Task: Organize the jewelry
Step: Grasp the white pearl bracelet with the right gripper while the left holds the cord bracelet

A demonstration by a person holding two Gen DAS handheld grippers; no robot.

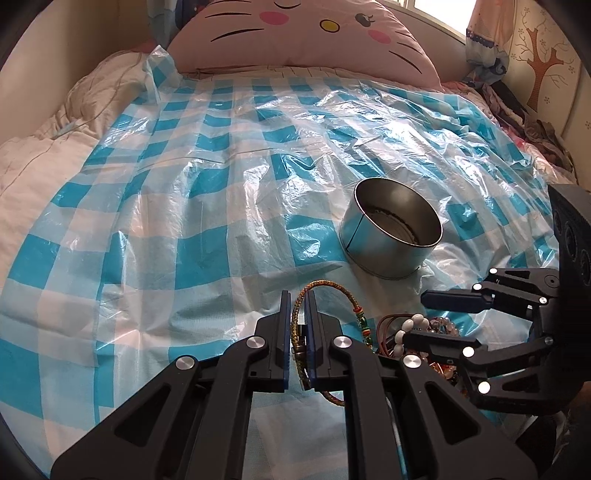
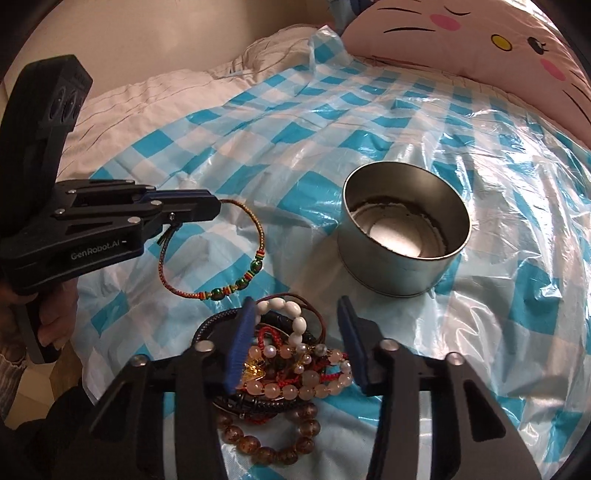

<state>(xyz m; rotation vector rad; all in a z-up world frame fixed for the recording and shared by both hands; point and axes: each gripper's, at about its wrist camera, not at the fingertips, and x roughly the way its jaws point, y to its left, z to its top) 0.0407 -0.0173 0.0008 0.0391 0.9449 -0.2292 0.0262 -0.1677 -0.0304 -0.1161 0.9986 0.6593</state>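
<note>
My left gripper is shut on a braided cord bracelet with green beads; in the right wrist view the gripper pinches the bracelet at its upper left, the loop hanging toward the pile. A pile of bead bracelets lies on the checked plastic sheet. My right gripper is open, its fingers astride the pile; it shows in the left wrist view at right. An empty round metal tin stands beyond the pile, also in the left wrist view.
A blue and white checked plastic sheet covers the bed. A pink cat-face pillow lies at the head. A white quilt lies bunched at the left. Clothes lie at the far right.
</note>
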